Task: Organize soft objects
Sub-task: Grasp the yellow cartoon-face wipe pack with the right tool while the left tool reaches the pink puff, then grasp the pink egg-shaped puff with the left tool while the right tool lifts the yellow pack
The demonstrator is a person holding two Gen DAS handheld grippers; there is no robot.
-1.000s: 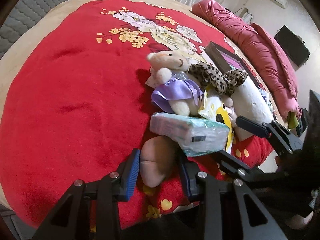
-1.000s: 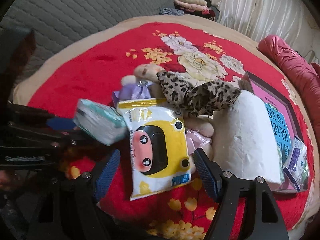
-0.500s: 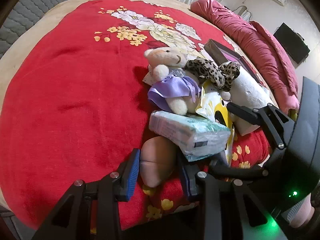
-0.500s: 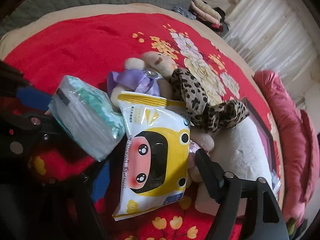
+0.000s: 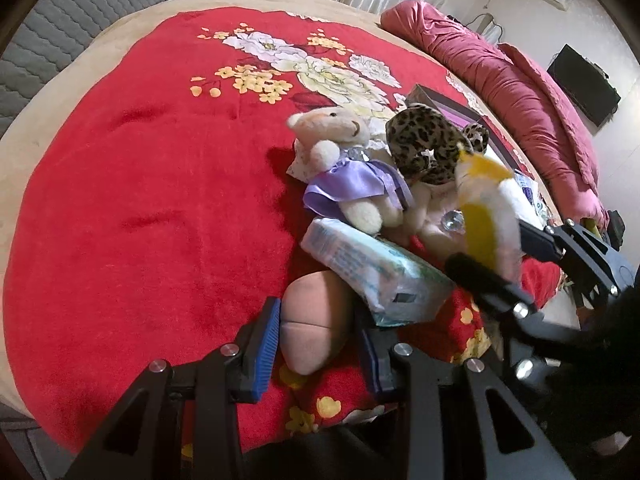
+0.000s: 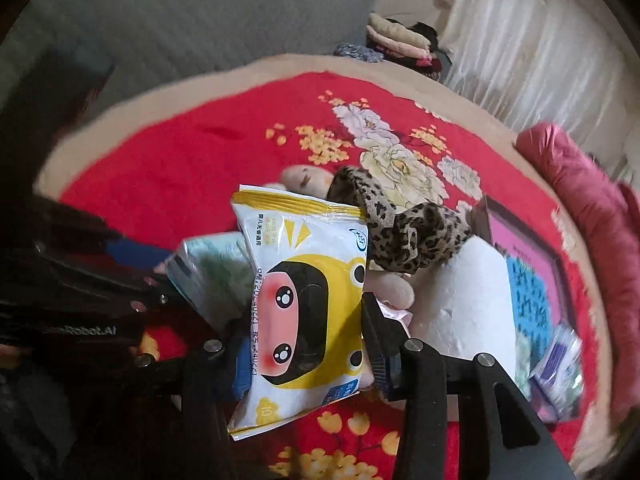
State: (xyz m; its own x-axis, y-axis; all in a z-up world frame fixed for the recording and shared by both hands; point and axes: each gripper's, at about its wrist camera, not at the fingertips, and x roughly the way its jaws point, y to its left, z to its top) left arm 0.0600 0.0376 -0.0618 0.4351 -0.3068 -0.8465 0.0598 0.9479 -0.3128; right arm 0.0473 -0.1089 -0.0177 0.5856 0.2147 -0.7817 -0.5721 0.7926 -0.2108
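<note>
Yellow wipes pack [image 6: 306,308] clamped between right gripper [image 6: 304,344] fingers

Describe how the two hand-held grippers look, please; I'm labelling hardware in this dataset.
Both share one design. The left hand-held gripper has black angular struts, silver round bolt heads and ribbed blue finger pads. The right hand-held gripper has the same black frame and bolts, with blue pads. Blurred white lettering marks the left one's black body in the right wrist view.
</note>
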